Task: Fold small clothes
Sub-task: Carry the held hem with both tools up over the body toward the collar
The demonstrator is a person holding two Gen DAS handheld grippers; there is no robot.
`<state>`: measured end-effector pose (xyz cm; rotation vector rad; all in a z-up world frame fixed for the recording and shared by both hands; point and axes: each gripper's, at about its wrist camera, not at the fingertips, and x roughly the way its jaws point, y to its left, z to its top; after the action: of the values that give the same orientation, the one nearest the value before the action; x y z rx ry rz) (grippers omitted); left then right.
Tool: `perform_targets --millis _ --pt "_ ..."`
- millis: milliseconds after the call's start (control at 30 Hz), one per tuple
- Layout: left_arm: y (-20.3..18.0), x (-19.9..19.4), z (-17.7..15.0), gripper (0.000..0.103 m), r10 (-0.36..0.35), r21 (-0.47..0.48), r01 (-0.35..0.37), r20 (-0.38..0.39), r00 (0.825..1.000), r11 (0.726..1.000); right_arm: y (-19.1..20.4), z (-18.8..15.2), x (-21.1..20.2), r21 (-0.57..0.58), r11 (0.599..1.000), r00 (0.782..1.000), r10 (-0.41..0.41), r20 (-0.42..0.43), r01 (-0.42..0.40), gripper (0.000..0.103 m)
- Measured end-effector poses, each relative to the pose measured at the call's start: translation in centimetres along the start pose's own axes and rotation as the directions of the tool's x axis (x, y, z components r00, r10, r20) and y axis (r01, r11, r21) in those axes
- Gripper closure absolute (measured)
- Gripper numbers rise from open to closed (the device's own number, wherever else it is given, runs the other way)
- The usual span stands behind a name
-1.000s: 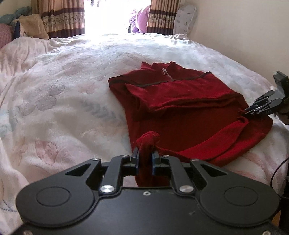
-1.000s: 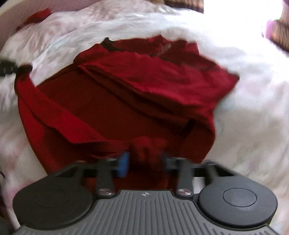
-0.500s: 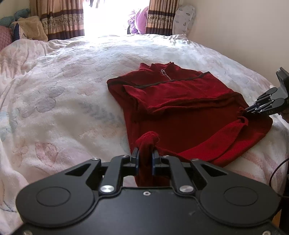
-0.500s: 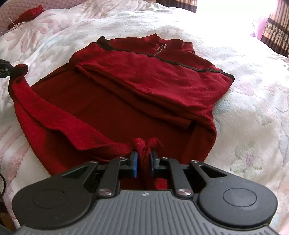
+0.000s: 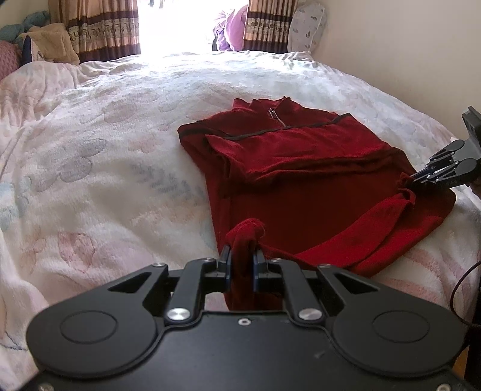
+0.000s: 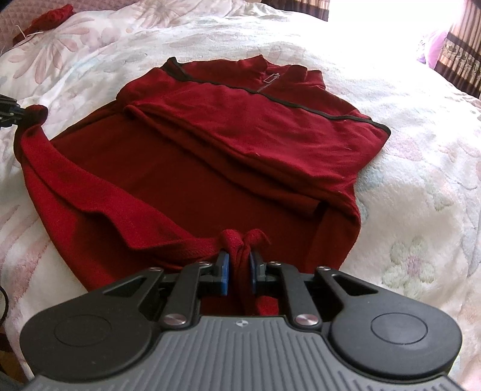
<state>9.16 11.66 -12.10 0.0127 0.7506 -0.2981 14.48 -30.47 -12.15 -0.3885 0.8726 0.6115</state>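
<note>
Centrally, a small dark red fleece pullover (image 5: 303, 177) with a short metal zip at the collar and thin black piping across the chest lies on a white quilted bedspread (image 5: 114, 156) printed with pale pink and blue flowers. Its collar points toward the bright window, and its sleeves are folded across the body, forming a thick ridge across the middle. The bottom hem is lifted off the bed at its two corners. The left gripper (image 5: 241, 262), black with blue-edged pads, is clamped on one hem corner, which bunches up above the fingertips; the fabric below the pads is hidden behind the gripper body. The right gripper (image 6: 239, 268), black and grey with blue pads, is likewise closed tight on the opposite hem corner, a knot of red cloth puckering between its fingers. In the left wrist view the right gripper appears at the far right edge, partly cut off, with the hem stretched between the two. Beyond the bed, brown patterned curtains (image 5: 105, 28) frame a window that is washed out to white. A purple shape by the window is too blurred to identify. Soft cushions (image 5: 45, 45) sit at the far left corner, partly cropped.
</note>
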Motion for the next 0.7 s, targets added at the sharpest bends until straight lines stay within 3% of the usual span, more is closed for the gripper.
perform_targets --millis 700 --pt "-0.3 1.3 0.7 0.092 0.038 -0.031 -0.040 -0.053 0.998 0.999 0.2 0.0 -0.3 0.015 1.000 1.000 -0.014 0.000 0.014 0.088"
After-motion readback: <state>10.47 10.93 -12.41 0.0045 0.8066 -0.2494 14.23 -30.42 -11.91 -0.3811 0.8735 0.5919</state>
